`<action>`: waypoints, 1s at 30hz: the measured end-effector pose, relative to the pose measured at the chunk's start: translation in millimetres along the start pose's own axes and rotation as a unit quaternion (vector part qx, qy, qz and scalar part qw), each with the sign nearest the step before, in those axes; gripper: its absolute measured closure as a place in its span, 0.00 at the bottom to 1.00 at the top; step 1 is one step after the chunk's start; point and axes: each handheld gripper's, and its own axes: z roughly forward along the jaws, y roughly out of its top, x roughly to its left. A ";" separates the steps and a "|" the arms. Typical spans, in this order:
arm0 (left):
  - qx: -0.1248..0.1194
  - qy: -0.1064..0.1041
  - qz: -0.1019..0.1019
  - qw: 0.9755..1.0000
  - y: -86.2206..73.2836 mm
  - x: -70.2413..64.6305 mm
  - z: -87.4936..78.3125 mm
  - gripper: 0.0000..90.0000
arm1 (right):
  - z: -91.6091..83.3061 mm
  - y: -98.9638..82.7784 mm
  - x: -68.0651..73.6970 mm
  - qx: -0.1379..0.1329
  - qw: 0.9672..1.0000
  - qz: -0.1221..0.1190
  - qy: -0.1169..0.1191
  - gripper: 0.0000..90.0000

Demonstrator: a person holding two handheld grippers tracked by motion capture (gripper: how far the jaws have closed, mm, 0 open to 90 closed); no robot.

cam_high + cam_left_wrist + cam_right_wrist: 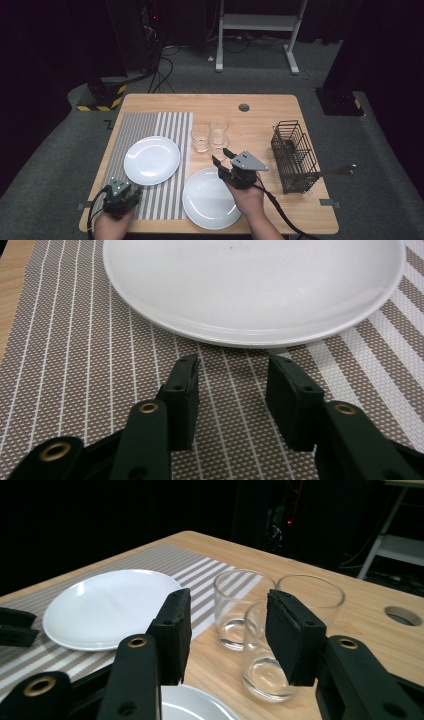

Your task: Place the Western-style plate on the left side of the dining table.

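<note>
A white plate [151,160] lies on the striped placemat [150,125]. A second white plate [210,200] rests on the front of the table, its left edge over the mat. My left gripper [128,187] sits low at the front left, open, with nothing between its fingers. In the left gripper view its tips [232,390] stop just short of the plate's rim [250,337]. My right gripper [221,156] hovers open over the second plate's far edge. Three clear glasses [210,136] stand close together ahead of it. In the right gripper view the nearest glass [257,665] stands just beyond the jaws [227,625].
A black wire basket [294,156] stands at the right of the wooden table [260,107], with metal utensil handles [340,171] sticking out to its right. A round cable hole [244,107] sits near the far edge. A desk frame and cables lie on the floor beyond.
</note>
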 end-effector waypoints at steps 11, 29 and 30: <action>-0.008 -0.004 0.002 1.000 -0.2 9.1 3.3 0.55 | -12.2 7.7 -14.9 0.002 1.000 0.006 -0.006 0.60; -0.018 -0.021 -0.013 1.000 -4.4 16.4 4.6 0.48 | -24.8 22.6 -25.0 -0.015 0.999 -0.014 -0.037 0.64; -0.018 -0.021 -0.012 1.000 -4.5 16.7 4.6 0.47 | -25.7 23.6 -25.6 -0.016 0.999 -0.013 -0.036 0.64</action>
